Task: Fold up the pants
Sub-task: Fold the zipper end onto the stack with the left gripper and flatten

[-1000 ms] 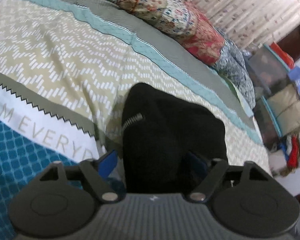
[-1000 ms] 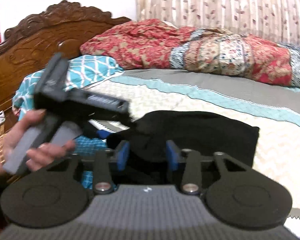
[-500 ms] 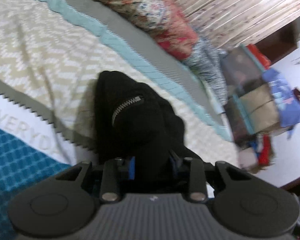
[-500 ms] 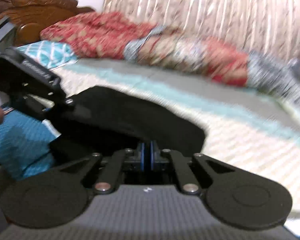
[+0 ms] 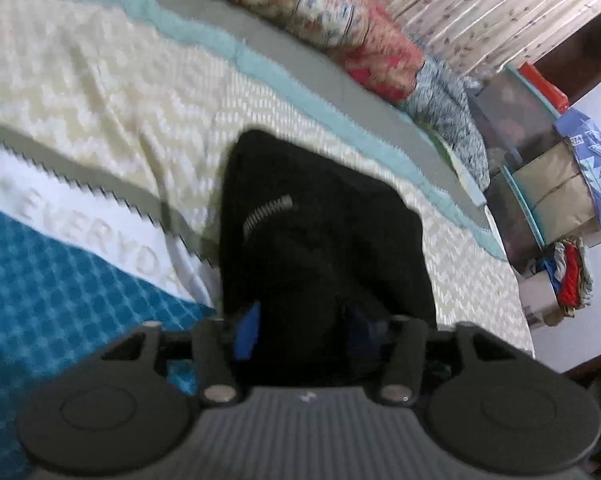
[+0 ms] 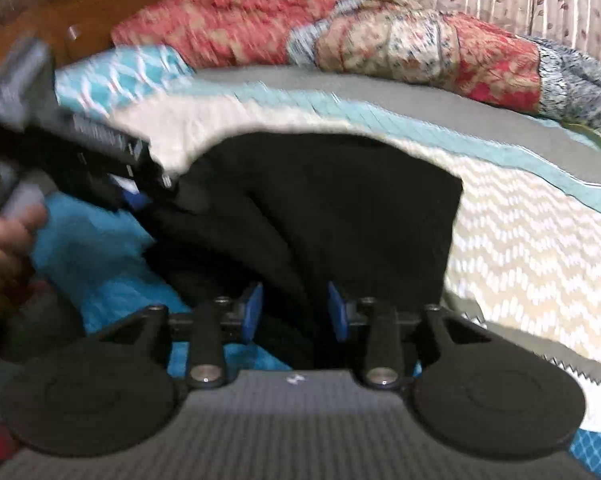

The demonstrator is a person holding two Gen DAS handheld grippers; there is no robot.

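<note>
Pants: black pants [image 5: 324, 240] lie bunched on the bed [image 5: 100, 92], zipper [image 5: 266, 213] facing up, near the quilt [image 6: 420, 40] at the bed's far edge.
Left hand-held gripper: left hand-held gripper [image 5: 304, 326] is released and its jaws are opening, with pants fabric between the blue pads [image 5: 247, 330].
Right hand-held gripper: right hand-held gripper [image 6: 294, 312] is released, jaws opening, with a fold of the pants in the gap.
Hand: a hand [image 6: 4, 240] holds the left tool at the pants' left edge.
</note>
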